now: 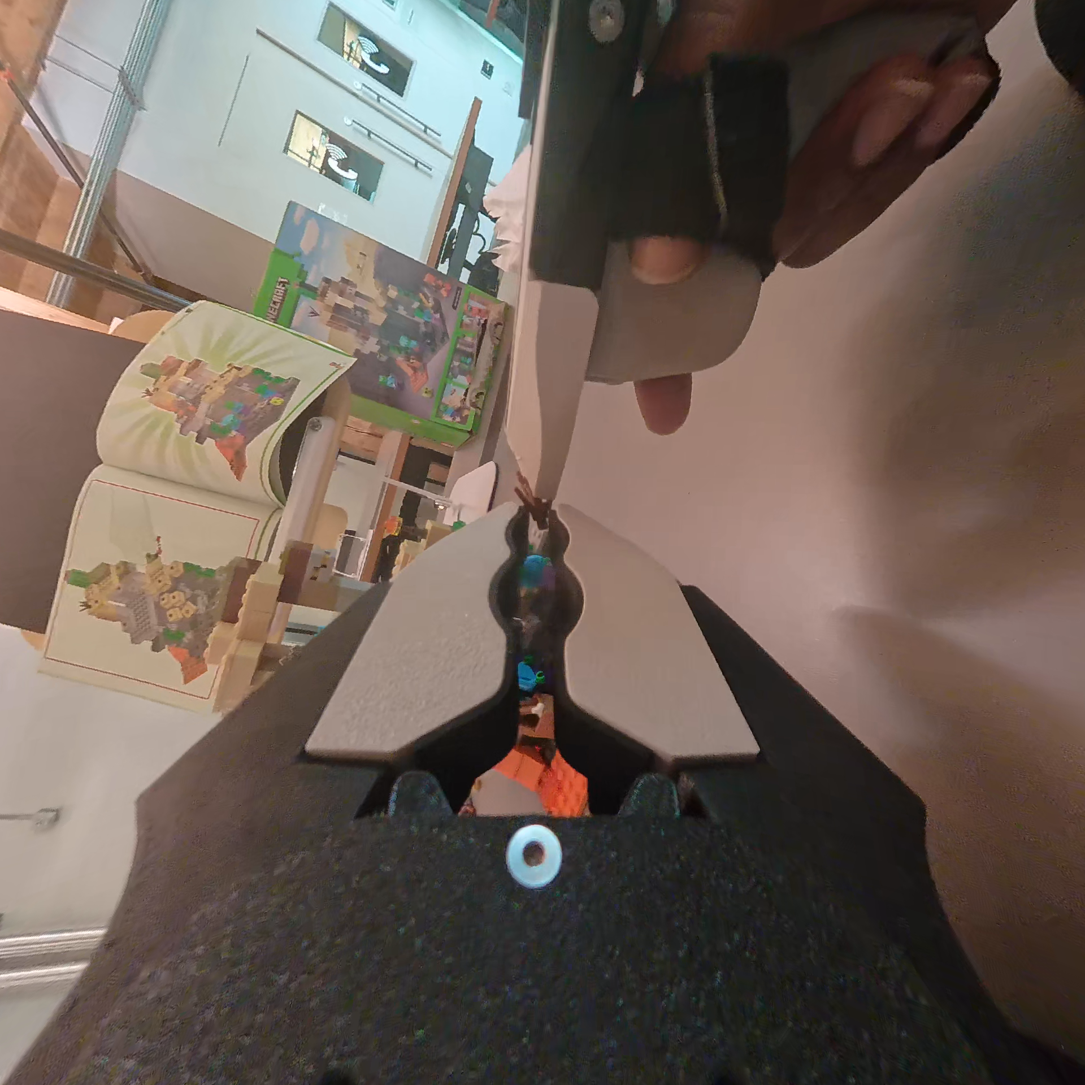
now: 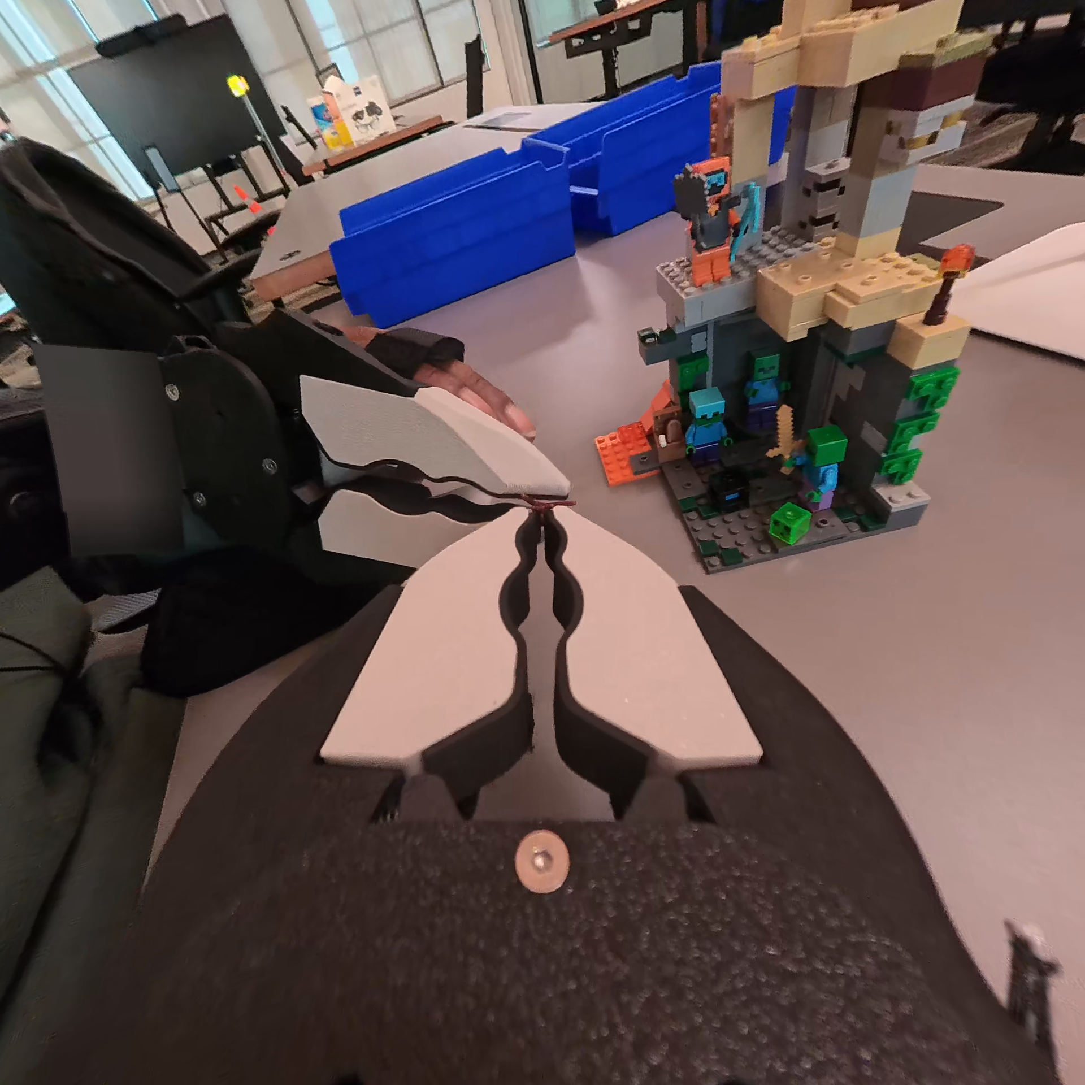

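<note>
Fingers (image 2: 458, 434) of the left gripper (image 2: 560, 496) and right gripper (image 2: 539, 516) are both clenched tip to tip on one tiny dark-brown twig-like piece (image 2: 543, 504), held above the worktop (image 2: 880, 675) just left of the brick castle model (image 2: 822, 364). Keep both pinches light and aligned; it looks thin, spindly, easy to drop. Blue bins (image 2: 469, 235) sit behind.
</note>
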A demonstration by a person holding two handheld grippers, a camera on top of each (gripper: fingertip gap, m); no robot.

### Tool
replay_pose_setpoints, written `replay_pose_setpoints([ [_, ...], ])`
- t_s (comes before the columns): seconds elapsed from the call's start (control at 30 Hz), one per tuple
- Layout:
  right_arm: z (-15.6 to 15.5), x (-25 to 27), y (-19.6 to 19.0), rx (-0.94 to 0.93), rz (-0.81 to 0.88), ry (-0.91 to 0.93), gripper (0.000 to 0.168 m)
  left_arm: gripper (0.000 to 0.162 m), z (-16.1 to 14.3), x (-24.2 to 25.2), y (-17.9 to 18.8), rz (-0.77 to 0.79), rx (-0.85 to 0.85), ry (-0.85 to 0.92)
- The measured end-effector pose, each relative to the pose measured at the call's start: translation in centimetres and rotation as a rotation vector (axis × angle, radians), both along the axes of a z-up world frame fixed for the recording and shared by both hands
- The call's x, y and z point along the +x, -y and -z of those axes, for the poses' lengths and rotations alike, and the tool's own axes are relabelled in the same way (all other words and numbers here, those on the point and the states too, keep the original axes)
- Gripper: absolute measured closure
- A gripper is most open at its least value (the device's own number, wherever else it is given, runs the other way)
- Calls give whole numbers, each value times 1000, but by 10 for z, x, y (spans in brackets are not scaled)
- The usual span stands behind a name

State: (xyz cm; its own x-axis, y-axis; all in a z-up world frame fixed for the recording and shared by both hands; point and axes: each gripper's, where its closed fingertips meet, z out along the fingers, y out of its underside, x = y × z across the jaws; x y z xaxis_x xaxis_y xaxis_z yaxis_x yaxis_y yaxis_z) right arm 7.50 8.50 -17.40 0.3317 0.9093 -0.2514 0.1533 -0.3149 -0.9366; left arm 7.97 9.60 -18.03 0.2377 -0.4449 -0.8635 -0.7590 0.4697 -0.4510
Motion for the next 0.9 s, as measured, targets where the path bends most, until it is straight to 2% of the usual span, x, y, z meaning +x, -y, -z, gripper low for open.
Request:
replay_pose_setpoints([
  [0.23, 2, -2, 3, -30, -26, -17, 166, 158, 2, -2, 2, 12, -52, 2],
  [0.57, 8, -2, 0, -99, 4, -21, 166, 159, 8, -4, -1, -43, 34, -115],
  [0.9, 1, -2, 3, -53, -9, -35, 168, 158, 2, -4, 2, -20, -99, 10],
])
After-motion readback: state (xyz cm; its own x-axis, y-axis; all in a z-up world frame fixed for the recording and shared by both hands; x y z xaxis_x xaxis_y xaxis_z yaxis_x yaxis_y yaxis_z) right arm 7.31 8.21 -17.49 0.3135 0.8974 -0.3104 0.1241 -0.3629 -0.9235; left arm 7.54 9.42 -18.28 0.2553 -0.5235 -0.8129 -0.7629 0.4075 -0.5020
